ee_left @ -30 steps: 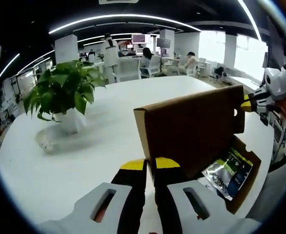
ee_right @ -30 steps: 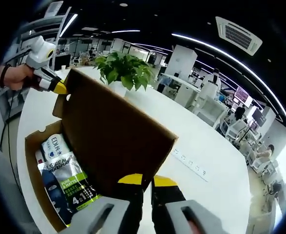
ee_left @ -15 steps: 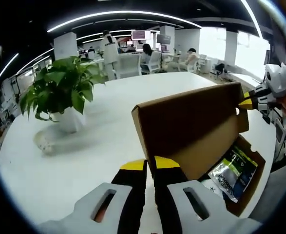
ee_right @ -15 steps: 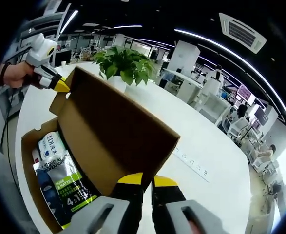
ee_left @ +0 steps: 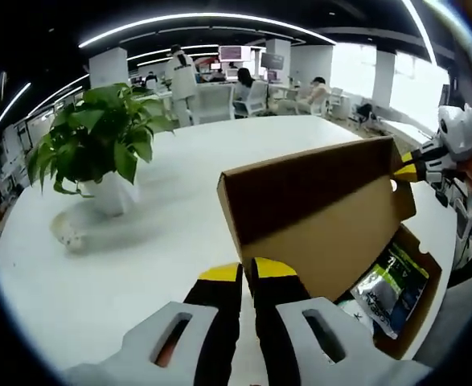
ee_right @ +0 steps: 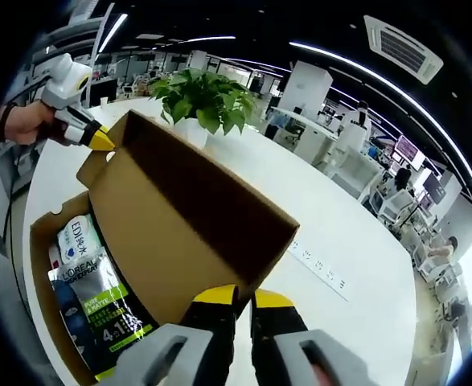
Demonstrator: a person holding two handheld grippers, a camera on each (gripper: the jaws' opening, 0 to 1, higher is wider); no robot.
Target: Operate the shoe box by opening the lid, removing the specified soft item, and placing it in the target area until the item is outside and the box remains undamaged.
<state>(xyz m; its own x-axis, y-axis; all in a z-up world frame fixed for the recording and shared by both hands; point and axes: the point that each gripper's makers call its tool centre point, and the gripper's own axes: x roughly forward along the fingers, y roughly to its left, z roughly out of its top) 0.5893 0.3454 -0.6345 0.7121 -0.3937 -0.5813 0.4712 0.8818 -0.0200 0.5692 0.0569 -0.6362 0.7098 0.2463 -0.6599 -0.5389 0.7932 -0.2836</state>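
A leafy green potted plant (ee_left: 99, 149) stood in a white pot (ee_left: 107, 195) on the white table (ee_left: 123, 265), at about ten o'clock in the left gripper view; a small pale crumpled object (ee_left: 65, 233), too blurred to name, lay on the table just beside the pot. In the right gripper view the plant (ee_right: 199, 96) sat at about twelve o'clock; a white power strip (ee_right: 320, 268) lay flat on the table (ee_right: 356, 281) at about three o'clock, well apart from the plant. Beyond the table stretched an open office; people sat at white desks (ee_left: 219, 108); wall screens (ee_left: 234, 54) glowed at twelve o'clock; curved light strips (ee_left: 203, 20) ran overhead; a ceiling air vent (ee_right: 400, 50) showed at about two o'clock.
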